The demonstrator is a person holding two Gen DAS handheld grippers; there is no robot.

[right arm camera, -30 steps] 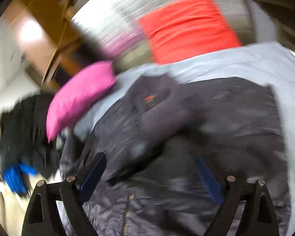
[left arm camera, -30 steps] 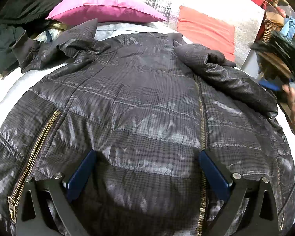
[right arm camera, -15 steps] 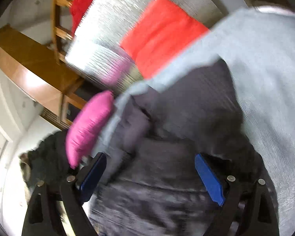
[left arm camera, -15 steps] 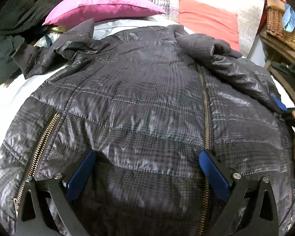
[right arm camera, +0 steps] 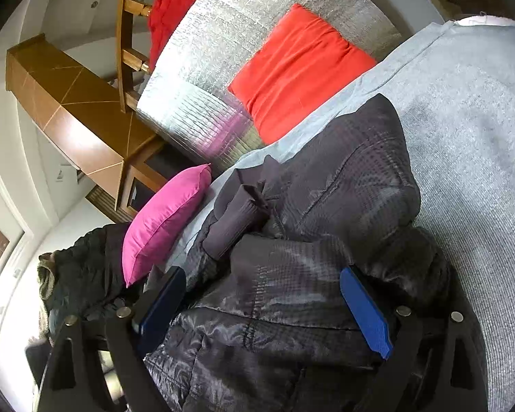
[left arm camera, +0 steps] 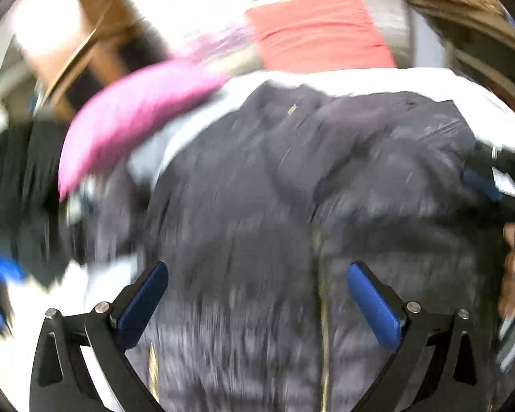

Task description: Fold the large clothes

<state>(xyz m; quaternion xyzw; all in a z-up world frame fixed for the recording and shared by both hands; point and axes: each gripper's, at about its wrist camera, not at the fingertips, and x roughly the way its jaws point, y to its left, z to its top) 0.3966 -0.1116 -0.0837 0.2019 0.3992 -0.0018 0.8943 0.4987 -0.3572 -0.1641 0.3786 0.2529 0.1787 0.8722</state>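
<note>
Since a second ago the right sleeve has been folded inward across the jacket (right arm camera: 326, 213), its ribbed cuff now near the collar. Both left tongs (left arm camera: 257, 304) and right tongs (right arm camera: 261, 312) gape wide, gripping nothing, poised over the lower half (left view is blurred). The jacket lies on the grey bed cover (right arm camera: 480, 120), collar towards the red cushion (right arm camera: 298, 68), hem towards the tongs.
</note>
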